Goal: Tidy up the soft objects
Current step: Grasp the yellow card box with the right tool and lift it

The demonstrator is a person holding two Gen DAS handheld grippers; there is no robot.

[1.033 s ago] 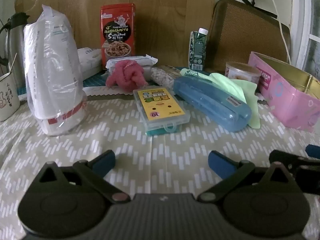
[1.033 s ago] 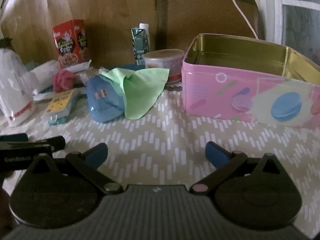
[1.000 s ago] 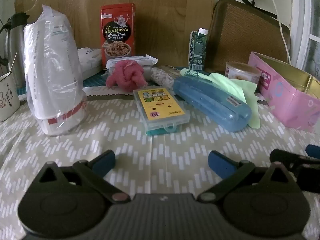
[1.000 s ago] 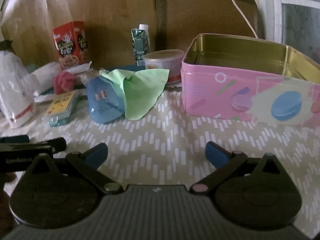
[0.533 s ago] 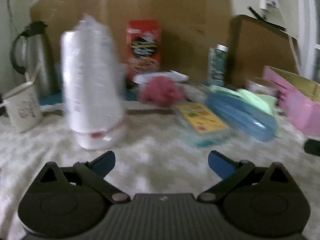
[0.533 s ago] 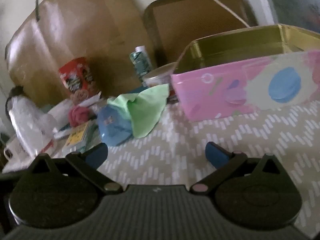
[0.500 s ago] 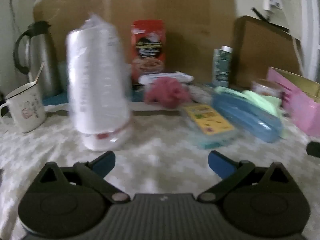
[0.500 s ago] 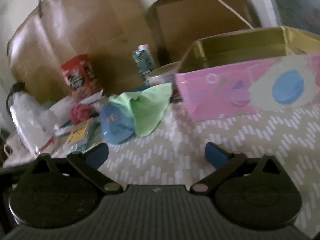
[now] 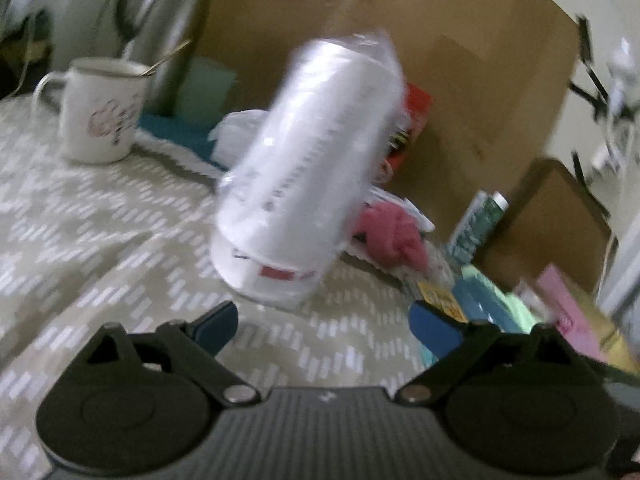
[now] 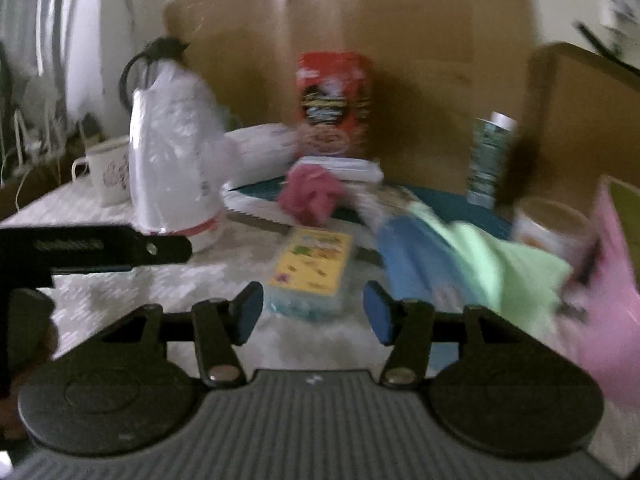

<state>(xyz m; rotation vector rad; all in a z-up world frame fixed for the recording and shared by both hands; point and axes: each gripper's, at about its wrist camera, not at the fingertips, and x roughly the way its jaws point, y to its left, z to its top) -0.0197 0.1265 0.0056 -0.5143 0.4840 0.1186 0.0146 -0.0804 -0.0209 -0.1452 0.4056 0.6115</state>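
Your left gripper (image 9: 322,328) had its jaws wide and closing a little, with nothing between them, only the patterned desk (image 9: 104,248) beneath. Your right gripper (image 10: 313,312) had its jaws at a middling gap and closing, also on nothing; a yellow card box (image 10: 310,266) lay just beyond them on the desk.

Counting outward, you had one pink cloth (image 10: 310,194), one green cloth (image 10: 500,268), one blue case (image 10: 408,256), one bagged stack of white cups (image 9: 308,168), one mug (image 9: 100,110), one red snack box (image 10: 334,104), one small green carton (image 10: 488,160) and one pink tin (image 10: 616,280).

The pink cloth was bunched into a soft lump, behind the card box and in front of the red box. The green cloth lay draped over the blue case, spreading toward the pink tin at the right.

Both views were blurred. Only your left view showed the steel kettle (image 9: 168,28) clearly behind the mug, with the cup stack close ahead and tilted across the frame. Only your right view showed the round tub (image 10: 552,224) beside the tin, and the black body of your left gripper at its left edge.
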